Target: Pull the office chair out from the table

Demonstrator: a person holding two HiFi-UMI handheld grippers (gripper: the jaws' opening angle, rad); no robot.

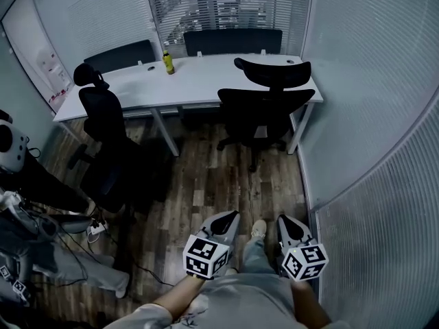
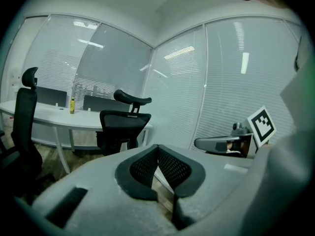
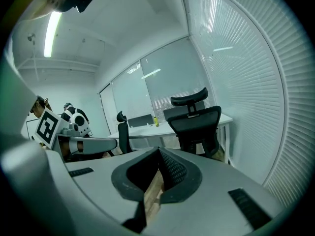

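A black office chair [image 1: 264, 105] with a headrest stands tucked against the right end of the white table [image 1: 199, 81], its back toward me. It shows ahead in the left gripper view [image 2: 123, 127] and in the right gripper view [image 3: 197, 124]. My left gripper [image 1: 232, 215] and right gripper [image 1: 282, 219] are side by side low in the head view, well short of the chair, both pointing toward it. Each one is shut with nothing between its fingers, as seen for the left gripper [image 2: 157, 147] and the right gripper [image 3: 158, 150] in their own views.
A second black chair [image 1: 103, 125] stands pulled out at the table's left end. A yellow bottle [image 1: 168, 63] is on the table. A glass wall with blinds [image 1: 370, 115] runs close on the right. A person [image 1: 41, 184] and floor cables [image 1: 96, 228] are at the left.
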